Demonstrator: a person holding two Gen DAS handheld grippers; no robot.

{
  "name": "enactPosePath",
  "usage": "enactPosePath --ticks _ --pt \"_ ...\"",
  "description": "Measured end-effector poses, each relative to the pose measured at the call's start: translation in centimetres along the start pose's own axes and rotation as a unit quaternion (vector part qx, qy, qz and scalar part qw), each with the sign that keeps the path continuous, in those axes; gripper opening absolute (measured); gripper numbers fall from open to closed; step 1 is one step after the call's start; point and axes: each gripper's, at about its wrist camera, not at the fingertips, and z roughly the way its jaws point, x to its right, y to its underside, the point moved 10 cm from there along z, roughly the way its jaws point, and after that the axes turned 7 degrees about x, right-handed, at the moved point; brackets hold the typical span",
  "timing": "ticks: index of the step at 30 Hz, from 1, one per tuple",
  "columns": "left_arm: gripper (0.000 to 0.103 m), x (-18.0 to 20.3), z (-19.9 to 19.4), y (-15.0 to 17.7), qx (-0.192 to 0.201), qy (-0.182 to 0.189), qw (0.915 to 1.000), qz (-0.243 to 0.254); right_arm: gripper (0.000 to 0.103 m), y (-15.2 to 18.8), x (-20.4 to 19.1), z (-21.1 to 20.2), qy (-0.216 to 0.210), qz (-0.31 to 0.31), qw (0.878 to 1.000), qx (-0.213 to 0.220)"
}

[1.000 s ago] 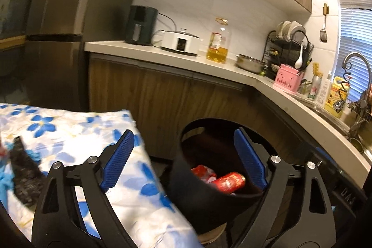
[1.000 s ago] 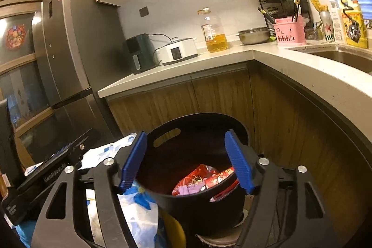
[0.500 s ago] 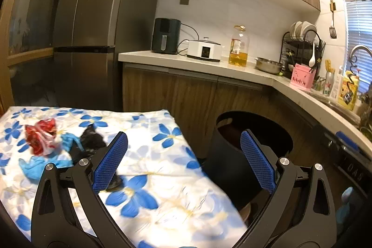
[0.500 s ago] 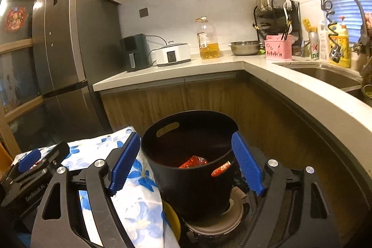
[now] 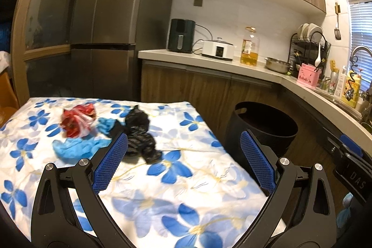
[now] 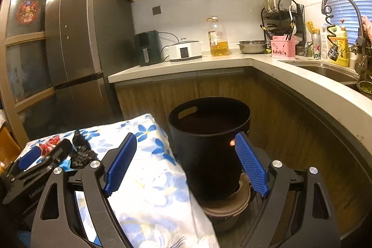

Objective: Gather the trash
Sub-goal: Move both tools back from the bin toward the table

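1. Left wrist view: we have swung away from the bin (image 5: 265,124) toward the table (image 5: 209,190). Our left gripper (image 5: 183,162) has finished widening and its fingers stand spread, nothing between them. Trash lies ahead on the cloth: a black bag (image 5: 139,134), a red wrapper (image 5: 78,120) and a blue glove (image 5: 76,148). The bag's long axis runs from far-left to near-right, its nearer end just beside our left finger. It looks like the next pickup.

2. Right wrist view: we have drawn back from the bin (image 6: 209,145). Our right gripper (image 6: 186,162) has just been opening, empty, fingers spread; the bin stands beyond them.
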Motion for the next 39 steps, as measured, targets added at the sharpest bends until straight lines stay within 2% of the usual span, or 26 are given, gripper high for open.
enactPosePath --ticks 18,27,39 --pt "0.096 -8.4 -3.1 2.0 0.001 -0.076 0.9967 -0.03 0.084 2.4 -6.0 -0.4 -0.065 -0.011 0.998 -0.012" --pt "0.096 -12.5 -2.5 2.9 -0.006 -0.113 0.9926 -0.044 0.084 3.7 -8.4 1.1 -0.093 -0.009 0.995 -0.025" --pt "0.096 -18.7 -0.2 3.8 -0.018 -0.179 0.9821 -0.056 0.084 5.1 -13.1 3.8 -0.137 -0.032 0.99 -0.032"
